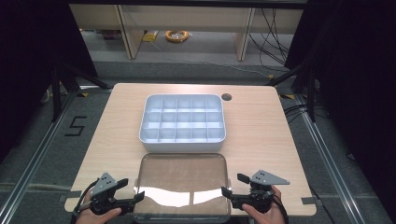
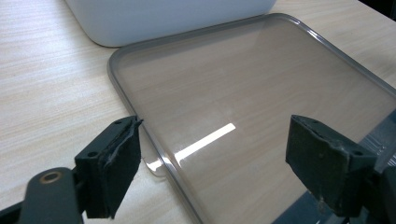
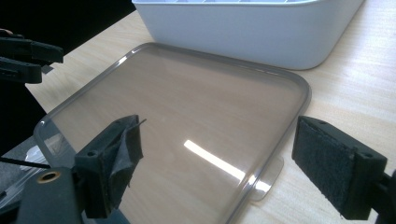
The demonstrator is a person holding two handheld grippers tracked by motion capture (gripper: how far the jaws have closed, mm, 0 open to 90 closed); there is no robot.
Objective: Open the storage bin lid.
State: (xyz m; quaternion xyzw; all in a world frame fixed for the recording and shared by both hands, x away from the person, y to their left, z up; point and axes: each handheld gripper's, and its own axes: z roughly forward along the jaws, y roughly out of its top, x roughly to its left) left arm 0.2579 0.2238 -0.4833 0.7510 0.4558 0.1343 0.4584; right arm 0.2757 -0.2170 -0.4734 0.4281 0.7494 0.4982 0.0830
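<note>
The clear lid (image 1: pixel 181 186) lies flat on the desk (image 1: pixel 261 126), just in front of the white divided box (image 1: pixel 183 122), its long axis running side to side. The left tool (image 1: pixel 133 192) and right tool (image 1: pixel 231 185) stand at its two short edges, equally near, both released with jaws wide and nothing held.

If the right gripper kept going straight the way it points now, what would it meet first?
Most likely the flat transparent lid with a grey rim, lying on the table under the open right gripper. Past it stands the white plastic compartment box; depth is hard to judge.

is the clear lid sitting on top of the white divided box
No, the clear lid lies flat on the table in front of the white divided box.
</note>
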